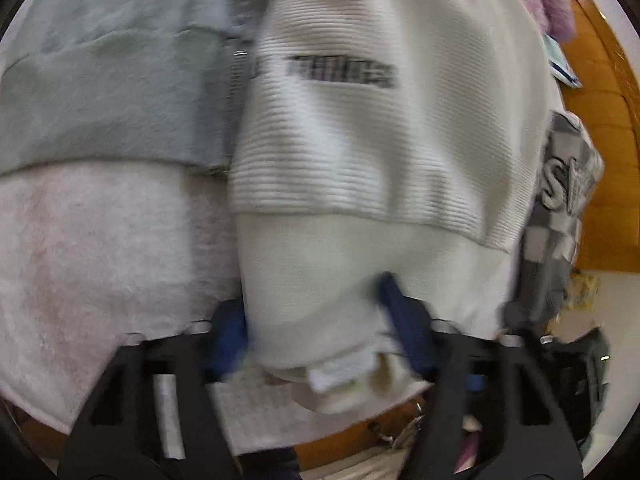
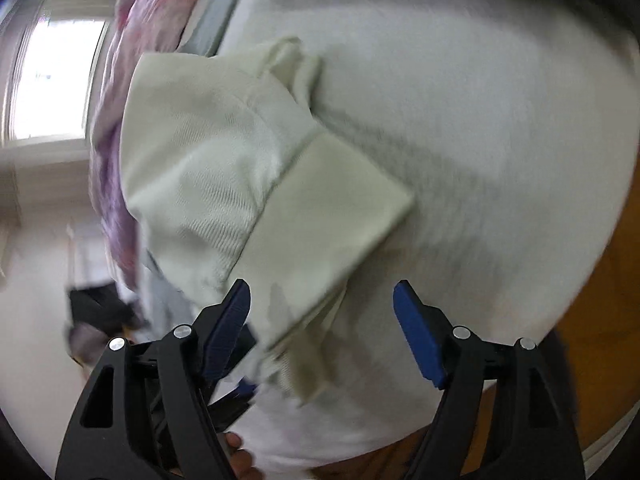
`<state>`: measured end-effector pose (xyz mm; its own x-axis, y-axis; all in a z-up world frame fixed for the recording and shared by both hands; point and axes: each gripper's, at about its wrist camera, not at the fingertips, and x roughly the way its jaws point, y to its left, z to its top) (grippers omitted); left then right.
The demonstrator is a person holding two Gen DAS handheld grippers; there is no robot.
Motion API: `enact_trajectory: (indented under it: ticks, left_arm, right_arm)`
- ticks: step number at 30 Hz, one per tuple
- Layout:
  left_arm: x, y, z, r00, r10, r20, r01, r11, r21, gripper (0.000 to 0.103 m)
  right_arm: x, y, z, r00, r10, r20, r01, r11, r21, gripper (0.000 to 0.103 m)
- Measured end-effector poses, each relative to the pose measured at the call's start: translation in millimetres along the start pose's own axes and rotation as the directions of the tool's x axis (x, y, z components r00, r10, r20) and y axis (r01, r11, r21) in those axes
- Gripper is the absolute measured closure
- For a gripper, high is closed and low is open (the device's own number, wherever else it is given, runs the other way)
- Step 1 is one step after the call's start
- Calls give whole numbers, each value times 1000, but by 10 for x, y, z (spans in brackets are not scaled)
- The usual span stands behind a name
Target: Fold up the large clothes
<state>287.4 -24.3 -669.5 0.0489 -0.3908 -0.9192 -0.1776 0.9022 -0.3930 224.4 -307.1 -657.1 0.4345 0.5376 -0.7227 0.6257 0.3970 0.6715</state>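
Nearest the left wrist camera: a bunched cream sleeve end (image 1: 320,312) of the white sweater (image 1: 380,128) sits between the two blue pads of the left gripper (image 1: 316,320). Both pads appear to press on the cloth, so the jaws read as clamped on the sleeve at a middling width; blur makes the contact at the left-hand pad less sure. Judgement: the sleeve is gripped at its cuff so it can be drawn across the body for a fold.

Sweater lies spread over a pink-white fleece (image 1: 88,264) and a grey-green garment (image 1: 104,100); a checked grey piece (image 1: 560,208) lies at its far edge, on an orange-brown surface (image 1: 608,152).

Right wrist view: right gripper (image 2: 322,312) stands spread wide, pads (image 2: 416,332) clear of cloth on both sides. The folded cream cuff (image 2: 328,216) lies flat on the sweater body, its end between the jaws but untouched. Judgement: this sleeve has been laid in place and let go. A pink-purple fabric (image 2: 132,92) lies beyond.
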Motion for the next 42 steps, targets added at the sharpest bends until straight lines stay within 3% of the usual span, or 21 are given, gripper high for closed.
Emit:
enact_trajectory:
  ticks: [1,3,5,7,13,20,26,29,31,32,34,37,38,39,42]
  left_arm:
    - [-19,-47,8,1000,6,-8,-6,1000,15,54]
    - [-65,-85,8,1000,14,-12,-13,999,31,75]
    - [-184,-115,38,1000,-9,-14,10,999,38,83]
    - [-307,-166,66,1000,-21,-13,21,998,63,85]
    - [-572,-347,175,996,-82,-22,83,991,103,86]
    - [-629,-345,217,994,-98,-43,103,988,119,86]
    - [-619,-302,234,993,-103,-57,109,987,115,85]
    - [-581,-267,237,993,-100,-64,106,989,102,85]
    - [-559,-260,239,993,-100,-66,106,990,94,84]
    - [-543,-267,244,992,-100,-72,106,990,91,82]
    - [-516,-255,263,992,-81,-98,89,993,79,75]
    - [-520,-240,269,986,-93,-137,106,990,91,63]
    - [-536,-241,272,985,-90,-146,106,989,104,47]
    - [-570,-239,280,987,-77,-144,94,988,120,35]
    - [-794,-222,359,998,-17,-59,28,981,191,28]
  right_arm:
    - [25,-41,-82,999,31,9,-31,998,50,32]
    - [70,-109,-197,996,91,26,-94,985,144,32]
    - [111,-218,-346,985,163,62,-173,947,270,29]
    - [136,-279,-458,967,233,106,-256,897,362,19]
    - [251,-302,-692,911,362,199,-412,769,489,14]
    - [608,-256,-571,889,411,202,-453,727,516,12]
    - [700,-114,-294,876,432,217,-483,764,428,14]
    - [663,41,-181,900,390,194,-435,824,364,21]
    - [628,100,-162,937,307,167,-346,878,330,52]
    - [623,87,-168,943,289,164,-328,886,327,61]
    - [581,73,-173,944,291,156,-326,896,302,73]
    - [425,174,-136,959,247,141,-272,940,208,76]
    - [366,211,-126,961,239,139,-262,948,180,77]
    - [291,228,-115,963,232,134,-252,956,152,77]
    - [30,169,-49,974,186,128,-196,978,70,78]
